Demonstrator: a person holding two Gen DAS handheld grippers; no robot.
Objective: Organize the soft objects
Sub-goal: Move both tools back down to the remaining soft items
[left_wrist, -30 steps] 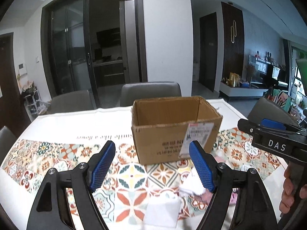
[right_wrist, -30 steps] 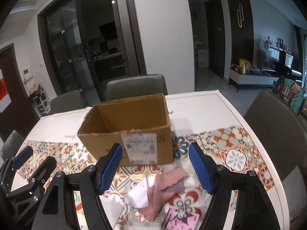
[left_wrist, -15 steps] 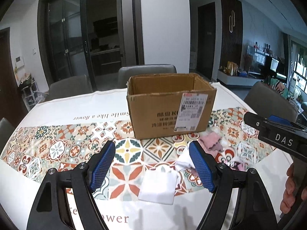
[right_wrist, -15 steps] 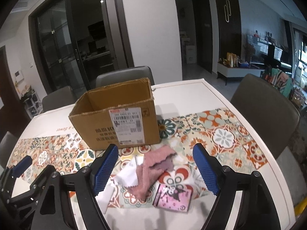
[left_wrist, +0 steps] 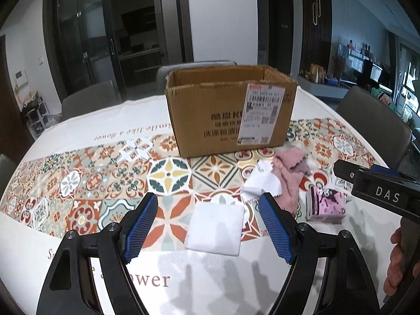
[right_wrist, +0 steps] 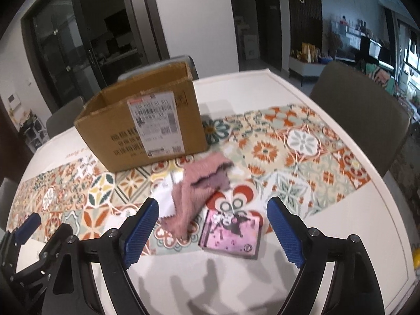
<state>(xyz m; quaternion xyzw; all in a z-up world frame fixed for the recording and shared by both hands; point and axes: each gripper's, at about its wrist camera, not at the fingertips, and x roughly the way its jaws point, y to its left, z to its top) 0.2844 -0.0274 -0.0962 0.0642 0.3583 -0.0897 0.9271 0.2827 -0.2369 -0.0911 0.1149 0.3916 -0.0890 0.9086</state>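
An open cardboard box (left_wrist: 231, 115) stands mid-table; it also shows in the right wrist view (right_wrist: 147, 128). In front of it lie a folded white cloth (left_wrist: 215, 229), a crumpled white cloth (left_wrist: 258, 183), a pink fuzzy cloth (left_wrist: 288, 173) (right_wrist: 199, 183) and a pink printed folded item (left_wrist: 326, 204) (right_wrist: 232, 232). My left gripper (left_wrist: 210, 231) is open above the folded white cloth. My right gripper (right_wrist: 212, 233) is open above the pink printed item.
The table (left_wrist: 78, 131) has a white cloth with a patterned tile runner (right_wrist: 302, 141). Grey chairs (right_wrist: 359, 97) stand around it. The right gripper's body (left_wrist: 380, 194) shows at the right of the left wrist view.
Both grippers have pulled back and risen from the box, so more of the table's near side and the cloths show. Both stay open.
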